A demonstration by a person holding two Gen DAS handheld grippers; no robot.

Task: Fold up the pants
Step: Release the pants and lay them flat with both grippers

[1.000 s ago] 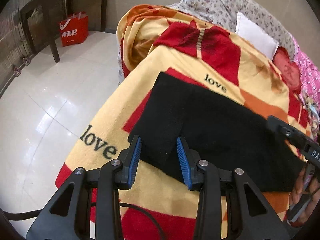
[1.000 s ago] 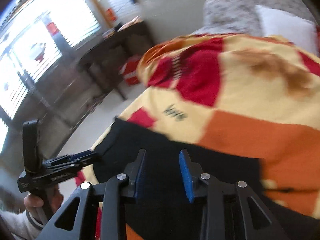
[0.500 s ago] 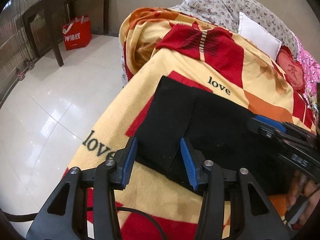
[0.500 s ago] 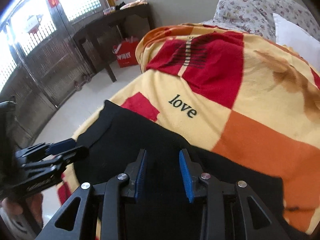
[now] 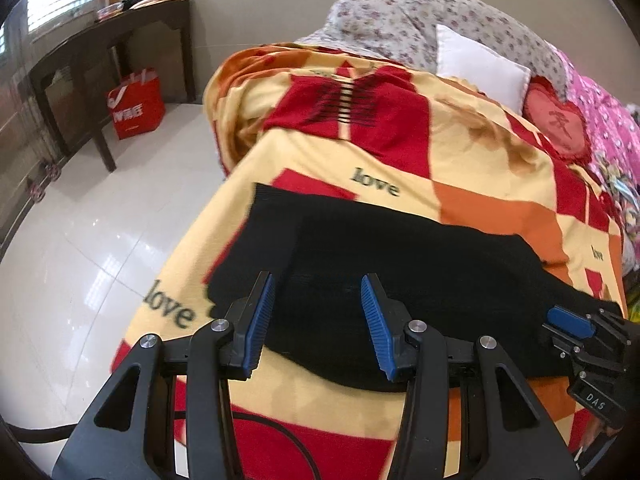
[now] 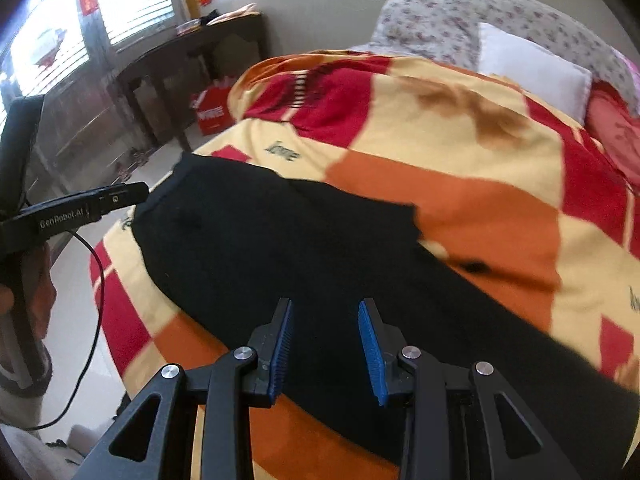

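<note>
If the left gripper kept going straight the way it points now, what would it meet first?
Most likely the black pants lying on the blanket; the open left gripper points at them, though depth is unclear.

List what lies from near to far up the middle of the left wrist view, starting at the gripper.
left gripper → black pants → patterned blanket → white pillow → floral bedding

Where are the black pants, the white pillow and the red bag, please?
black pants (image 5: 400, 264), left wrist view, middle of the fabric.
white pillow (image 5: 476, 64), left wrist view, its front face.
red bag (image 5: 136, 106), left wrist view, printed side.
</note>
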